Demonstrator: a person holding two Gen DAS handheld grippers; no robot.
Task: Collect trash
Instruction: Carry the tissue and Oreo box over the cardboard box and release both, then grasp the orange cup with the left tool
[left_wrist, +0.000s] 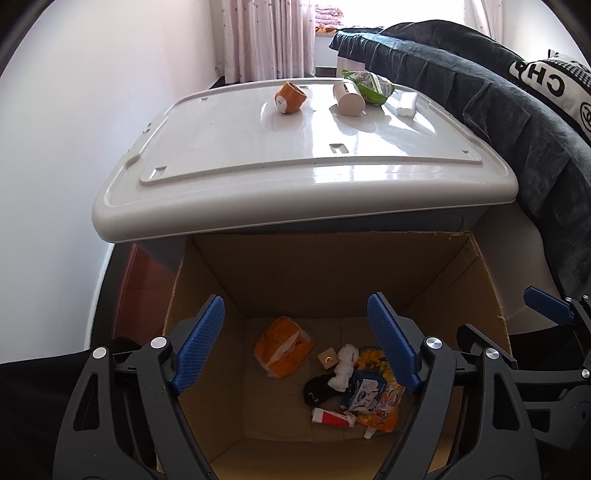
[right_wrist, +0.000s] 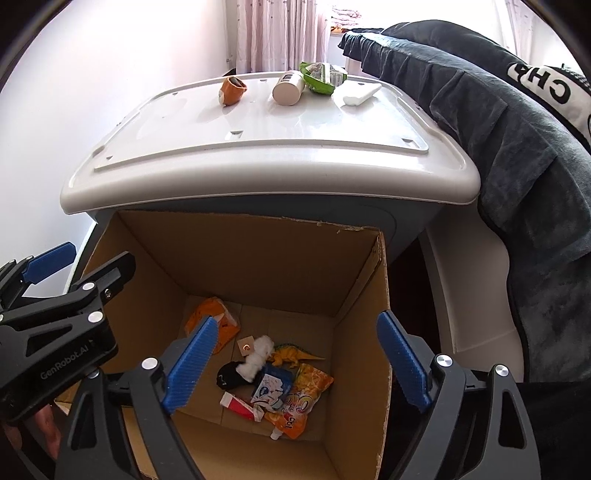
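An open cardboard box (left_wrist: 491, 280) (right_wrist: 365, 295) stands on the floor with trash at its bottom: an orange tissue pack (left_wrist: 282, 347), a white wad (left_wrist: 345, 363), a black sock (left_wrist: 317, 391), a red-and-white tube (left_wrist: 332, 417), an orange pouch (right_wrist: 295, 410) and a yellow toy dinosaur (right_wrist: 291, 354). My left gripper (left_wrist: 296, 300) hangs open above the box with nothing between its blue pads. Beside it, my right gripper (right_wrist: 297, 318) is open and empty too. On the white lid (left_wrist: 295, 177) behind lie an orange cup (left_wrist: 290, 96), a white cup (left_wrist: 349, 98), a green packet (left_wrist: 369, 85) and a white pack (left_wrist: 406, 103).
The white lid tops a grey bin right behind the box. A dark blanket (left_wrist: 517, 110) drapes over furniture on the right, close to the lid's edge. A white wall runs along the left, with pink curtains (left_wrist: 269, 37) at the back.
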